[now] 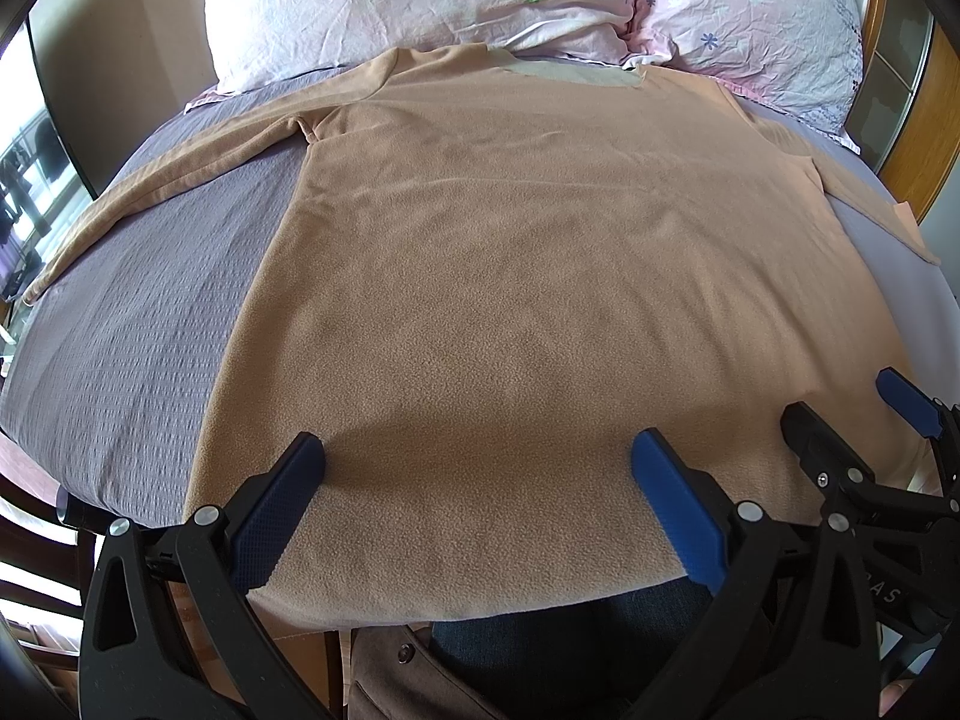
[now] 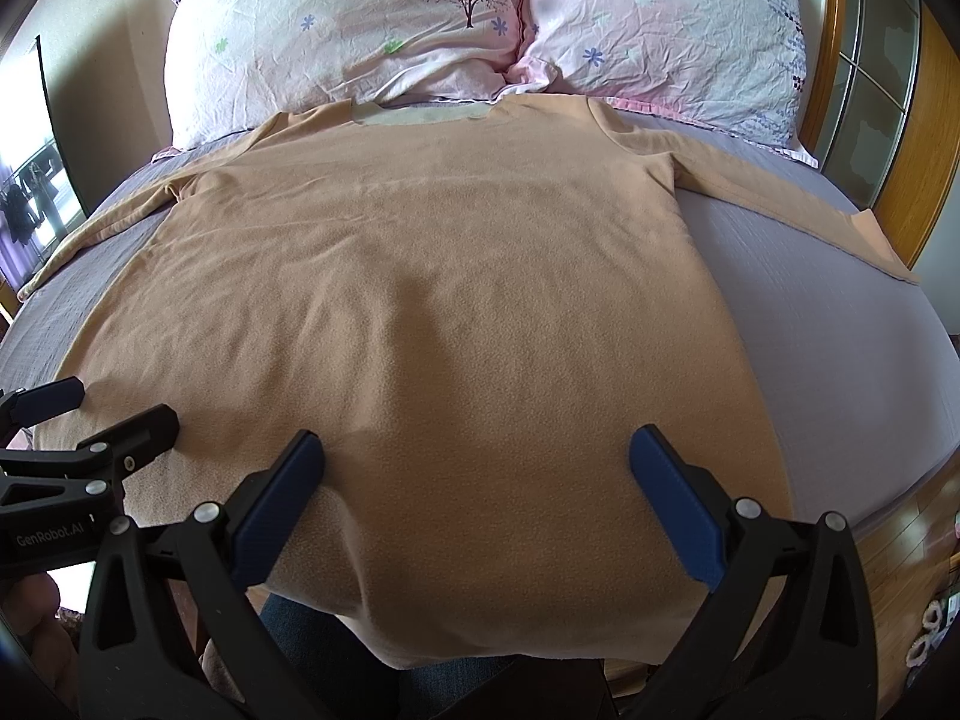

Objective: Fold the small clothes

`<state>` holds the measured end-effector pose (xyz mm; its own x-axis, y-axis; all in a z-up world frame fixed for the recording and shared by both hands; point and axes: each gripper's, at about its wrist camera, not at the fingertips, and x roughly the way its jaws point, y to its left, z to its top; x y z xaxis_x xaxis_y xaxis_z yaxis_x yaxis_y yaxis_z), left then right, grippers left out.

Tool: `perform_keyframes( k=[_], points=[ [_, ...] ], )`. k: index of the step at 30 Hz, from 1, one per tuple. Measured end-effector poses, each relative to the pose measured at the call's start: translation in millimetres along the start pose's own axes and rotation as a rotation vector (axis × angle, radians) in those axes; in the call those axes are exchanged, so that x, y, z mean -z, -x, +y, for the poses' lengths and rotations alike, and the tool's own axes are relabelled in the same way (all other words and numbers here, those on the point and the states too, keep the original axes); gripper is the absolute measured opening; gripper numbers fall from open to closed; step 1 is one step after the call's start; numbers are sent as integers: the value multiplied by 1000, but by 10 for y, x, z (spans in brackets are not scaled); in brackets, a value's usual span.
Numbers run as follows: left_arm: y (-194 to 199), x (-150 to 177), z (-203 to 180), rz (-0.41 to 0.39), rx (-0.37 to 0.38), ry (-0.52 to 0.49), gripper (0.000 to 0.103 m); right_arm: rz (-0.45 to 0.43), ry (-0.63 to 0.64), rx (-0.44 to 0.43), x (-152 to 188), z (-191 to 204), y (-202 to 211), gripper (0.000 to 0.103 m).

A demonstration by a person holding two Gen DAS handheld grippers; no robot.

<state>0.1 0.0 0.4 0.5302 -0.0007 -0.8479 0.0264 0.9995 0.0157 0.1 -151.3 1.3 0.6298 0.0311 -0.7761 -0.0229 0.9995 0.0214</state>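
Note:
A tan long-sleeved fleece top (image 1: 510,276) lies flat on the bed, neck toward the pillows, both sleeves spread out to the sides. It also shows in the right wrist view (image 2: 456,312). My left gripper (image 1: 477,450) is open over the hem at its left half, holding nothing. My right gripper (image 2: 477,450) is open over the hem at its right half, also empty. The right gripper's fingers (image 1: 840,450) show at the right edge of the left wrist view. The left gripper's fingers (image 2: 120,432) show at the left edge of the right wrist view.
The bed has a grey-purple cover (image 1: 138,312). Two pale floral pillows (image 1: 420,6) (image 2: 666,30) lie at the head. A wooden headboard frame (image 2: 912,138) stands at the right. The hem hangs over the near bed edge above a person's jeans (image 1: 570,630).

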Motion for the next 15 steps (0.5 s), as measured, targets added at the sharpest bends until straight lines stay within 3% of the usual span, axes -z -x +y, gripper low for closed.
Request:
perform_keyframes(
  k=[15],
  points=[
    [-1,-5,0,-3,0,-2,102,-9,2,1,-14,16,9,101]
  ],
)
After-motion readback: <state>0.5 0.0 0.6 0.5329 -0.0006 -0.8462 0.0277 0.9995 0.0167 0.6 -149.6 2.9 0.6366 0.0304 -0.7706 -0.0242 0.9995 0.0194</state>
